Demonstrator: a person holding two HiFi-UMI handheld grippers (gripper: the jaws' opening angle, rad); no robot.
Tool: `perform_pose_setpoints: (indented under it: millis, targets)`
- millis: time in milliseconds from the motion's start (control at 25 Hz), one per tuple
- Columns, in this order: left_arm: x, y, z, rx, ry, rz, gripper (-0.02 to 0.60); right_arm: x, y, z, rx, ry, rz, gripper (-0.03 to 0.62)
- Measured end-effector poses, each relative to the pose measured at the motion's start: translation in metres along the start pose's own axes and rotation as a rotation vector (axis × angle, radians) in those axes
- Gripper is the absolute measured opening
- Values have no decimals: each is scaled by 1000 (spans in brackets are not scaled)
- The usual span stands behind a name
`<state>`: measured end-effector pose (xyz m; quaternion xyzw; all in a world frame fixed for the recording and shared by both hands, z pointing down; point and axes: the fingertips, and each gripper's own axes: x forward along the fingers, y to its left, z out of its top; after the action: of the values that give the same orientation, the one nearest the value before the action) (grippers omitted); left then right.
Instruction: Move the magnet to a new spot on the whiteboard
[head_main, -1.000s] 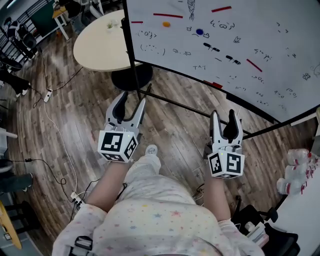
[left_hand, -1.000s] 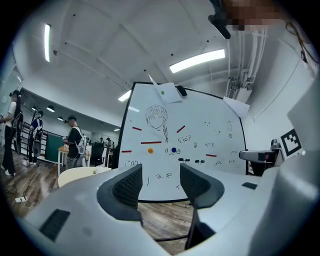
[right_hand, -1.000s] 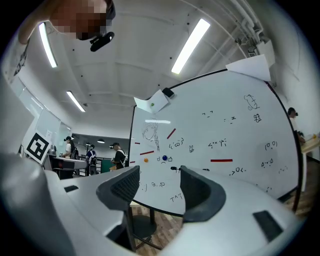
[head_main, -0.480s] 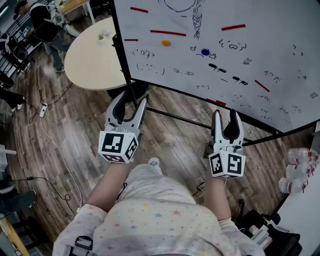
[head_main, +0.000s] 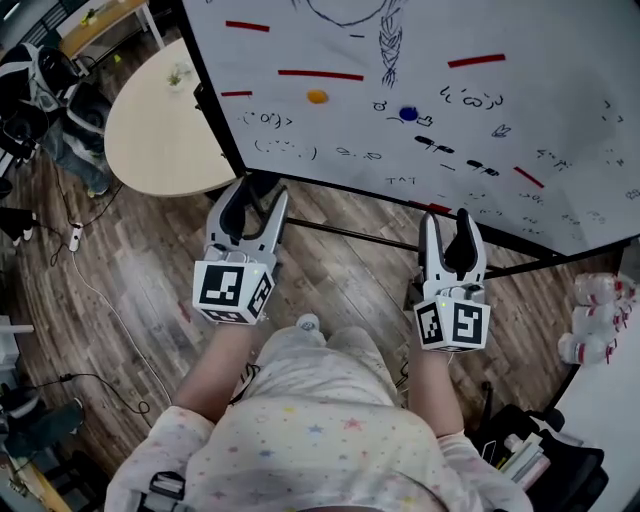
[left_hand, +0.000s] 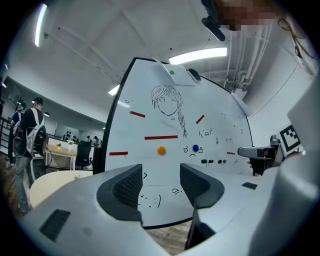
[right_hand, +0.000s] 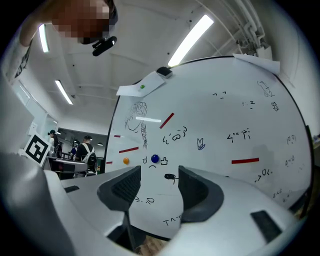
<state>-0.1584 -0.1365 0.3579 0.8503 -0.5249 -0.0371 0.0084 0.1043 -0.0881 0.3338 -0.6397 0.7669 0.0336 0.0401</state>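
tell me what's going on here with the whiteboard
A person stands facing the whiteboard with a gripper in each hand. The left gripper and right gripper are both open and empty, held short of the board. An orange magnet and a blue magnet sit on the board, neither touched yet.

Orange magnet (head_main: 317, 97), blue magnet (head_main: 407, 116)

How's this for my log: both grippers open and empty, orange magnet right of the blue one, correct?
No: the head view shows the orange magnet left of the blue magnet. The left gripper and right gripper are indeed open and empty.
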Motion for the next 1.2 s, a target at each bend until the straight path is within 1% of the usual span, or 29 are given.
perform_pose_setpoints:
  millis: [200, 320, 520, 760, 1000, 1120, 1200]
  targets:
    - [22, -4, -6, 0, 12, 16, 213, 17, -16, -4, 13, 1, 15, 226]
    - [39, -10, 0, 3, -4, 42, 213, 32, -27, 3, 4, -12, 59, 226]
    - [66, -22, 11, 17, -31, 92, 213, 52, -47, 25, -4, -72, 129, 215]
    - [93, -38, 4, 12, -25, 154, 213, 64, -63, 20, 2, -52, 207, 213]
    - [101, -41, 9, 46, -22, 201, 213, 70, -84, 13, 14, -51, 208, 213]
    - [106, -42, 10, 48, -23, 199, 213, 73, -86, 11, 21, -51, 200, 213]
    - [109, -42, 15, 53, -44, 190, 213, 76, -86, 11, 22, -52, 191, 212]
